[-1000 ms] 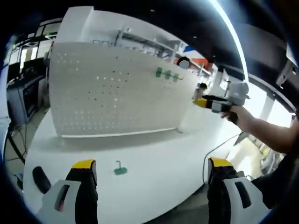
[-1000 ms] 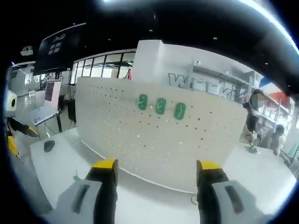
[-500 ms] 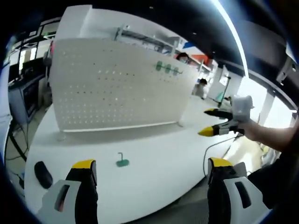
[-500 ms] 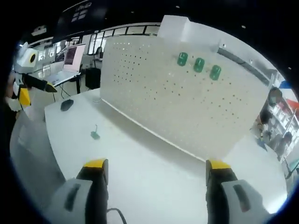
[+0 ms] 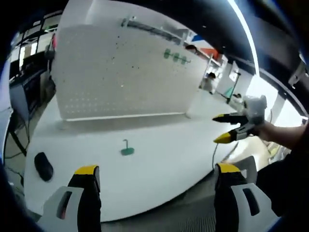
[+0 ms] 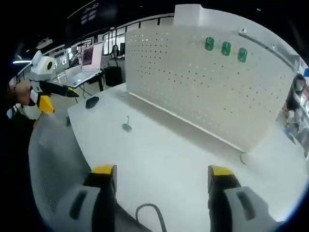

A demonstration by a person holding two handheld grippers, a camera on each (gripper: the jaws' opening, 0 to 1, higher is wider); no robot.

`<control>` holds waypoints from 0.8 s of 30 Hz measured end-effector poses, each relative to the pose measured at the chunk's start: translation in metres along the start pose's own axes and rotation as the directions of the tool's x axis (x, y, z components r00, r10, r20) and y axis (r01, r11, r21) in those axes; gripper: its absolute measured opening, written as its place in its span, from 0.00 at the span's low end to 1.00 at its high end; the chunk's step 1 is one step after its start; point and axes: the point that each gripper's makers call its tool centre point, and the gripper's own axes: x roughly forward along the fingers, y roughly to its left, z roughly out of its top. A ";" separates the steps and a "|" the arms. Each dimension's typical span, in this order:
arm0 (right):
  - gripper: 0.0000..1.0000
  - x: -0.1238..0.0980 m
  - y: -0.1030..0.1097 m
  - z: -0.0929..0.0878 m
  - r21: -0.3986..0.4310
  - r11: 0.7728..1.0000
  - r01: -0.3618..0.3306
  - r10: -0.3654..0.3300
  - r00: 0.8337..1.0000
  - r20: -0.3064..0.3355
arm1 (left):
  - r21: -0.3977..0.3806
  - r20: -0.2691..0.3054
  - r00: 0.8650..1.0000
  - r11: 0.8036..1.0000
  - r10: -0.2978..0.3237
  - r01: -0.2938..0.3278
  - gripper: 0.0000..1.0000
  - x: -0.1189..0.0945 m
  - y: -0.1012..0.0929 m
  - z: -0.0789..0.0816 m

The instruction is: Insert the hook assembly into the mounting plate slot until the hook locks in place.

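Pegboard (image 5: 123, 72) is seen standing upright on the white table (image 5: 164, 164), and everything else is placed against it. Three green hooks (image 6: 225, 48) are mounted in a row near its upper edge, side by side. A fourth green hook (image 5: 127, 149) stands on its base on the table, well in front of the pegboard and apart from both grippers; it is touched by nothing. A dark mouse (image 5: 43, 166) lies on the table further out from the pegboard, near the table's edge. A grey cable (image 6: 149, 215) loops over the table edge on the side away from the pegboard.

The left gripper (image 5: 157, 180) is held over the table edge facing the pegboard, its yellow-tipped jaws spread wide with nothing between them. The right gripper (image 6: 162, 178) is likewise held with jaws wide apart and empty, in front of the pegboard.

No writing can be read on the pegboard or hooks; screens behind it are too small to make out.
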 end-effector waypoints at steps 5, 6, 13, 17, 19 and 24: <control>0.71 0.006 0.023 -0.007 0.066 0.995 -0.076 0.077 0.997 -0.016 | -0.006 -0.017 1.000 1.000 0.012 -0.012 1.00 0.001 0.004 -0.007; 0.69 0.008 0.029 -0.010 0.086 0.991 -0.102 0.105 0.994 -0.028 | -0.017 -0.028 0.999 1.000 0.021 -0.021 1.00 0.002 0.006 -0.010; 0.58 0.029 0.059 -0.014 0.058 0.969 -0.240 0.244 0.966 -0.088 | -0.022 -0.052 0.998 0.999 0.040 -0.041 1.00 0.004 0.013 -0.018; 0.51 0.045 0.080 -0.019 0.044 0.932 -0.360 0.362 0.918 -0.159 | -0.028 -0.054 0.998 0.999 0.037 -0.039 1.00 0.004 0.012 -0.021; 0.46 0.055 0.090 -0.020 0.015 0.909 -0.416 0.410 0.890 -0.199 | -0.031 -0.049 0.998 0.999 0.035 -0.036 0.99 0.003 0.011 -0.021; 0.45 0.087 0.104 -0.005 -0.020 0.877 -0.481 0.464 0.856 -0.228 | -0.028 -0.060 0.998 0.999 0.035 -0.036 1.00 0.000 0.013 -0.023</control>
